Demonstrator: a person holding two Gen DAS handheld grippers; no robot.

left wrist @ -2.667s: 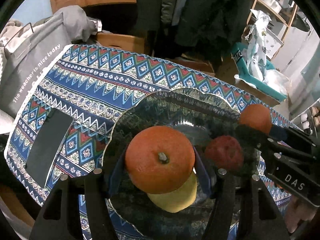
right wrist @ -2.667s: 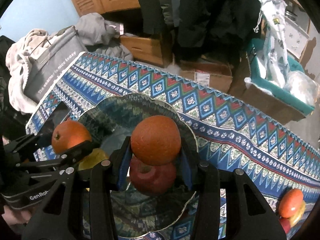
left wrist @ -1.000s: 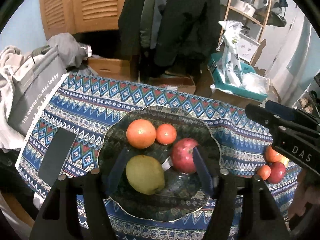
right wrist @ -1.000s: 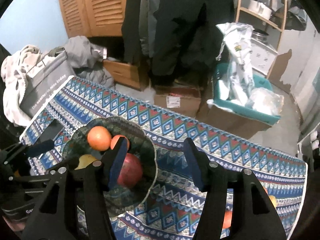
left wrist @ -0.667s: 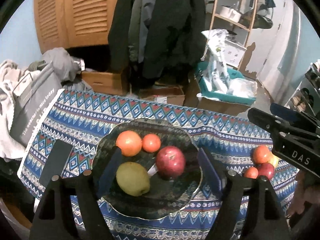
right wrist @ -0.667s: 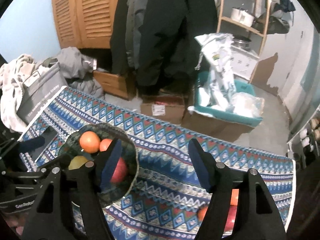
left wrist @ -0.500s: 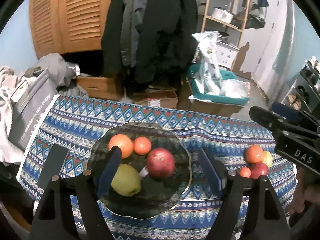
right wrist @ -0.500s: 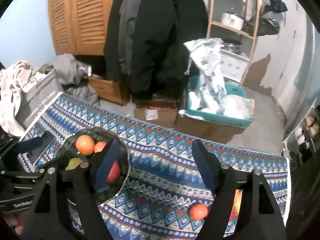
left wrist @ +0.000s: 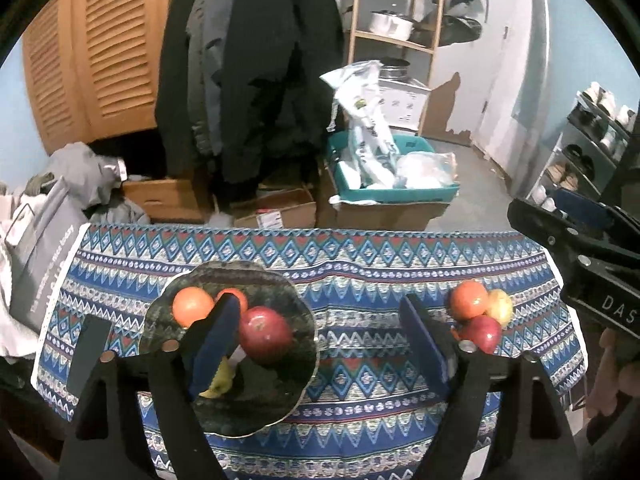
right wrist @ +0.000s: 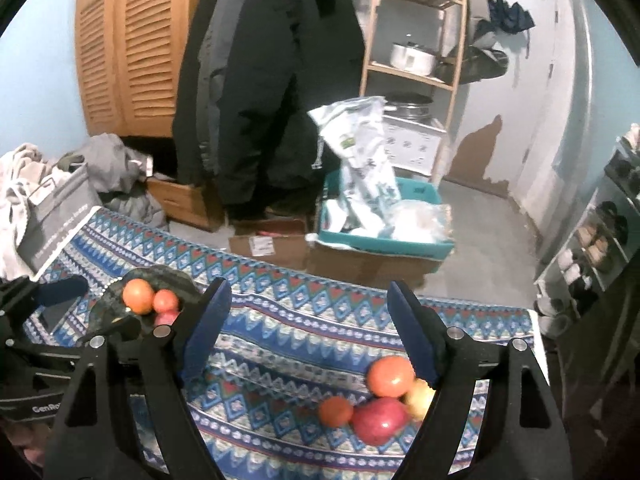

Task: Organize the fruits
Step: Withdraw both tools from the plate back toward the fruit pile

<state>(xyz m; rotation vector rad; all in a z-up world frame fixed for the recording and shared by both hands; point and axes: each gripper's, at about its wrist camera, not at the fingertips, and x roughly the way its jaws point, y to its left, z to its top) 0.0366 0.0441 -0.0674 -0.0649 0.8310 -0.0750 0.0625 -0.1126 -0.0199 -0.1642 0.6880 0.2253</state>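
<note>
A dark patterned plate (left wrist: 280, 400) sits left on the patterned tablecloth. It holds a large orange (left wrist: 192, 306), a small orange (left wrist: 240, 298), a red apple (left wrist: 266, 332) and a yellow-green pear (left wrist: 220, 378). A loose pile lies at the right: an orange (left wrist: 468, 300), a yellow fruit (left wrist: 500, 306), a red apple (left wrist: 482, 330); the right wrist view also shows a small orange (right wrist: 336, 410). My left gripper (left wrist: 320, 344) is open and empty, raised above the table. My right gripper (right wrist: 308, 326) is open and empty, above the cloth left of the pile (right wrist: 380, 420).
A black flat object (left wrist: 88, 350) lies left of the plate. A grey bag (left wrist: 36, 256) stands off the table's left end. Behind the table are cardboard boxes (left wrist: 276, 210), a teal bin (left wrist: 392, 184), hanging coats and a wooden shelf.
Both grippers let go of their oranges onto the plate, opened, and pulled up and back. The right gripper has swung right, so the loose pile is now below it.
</note>
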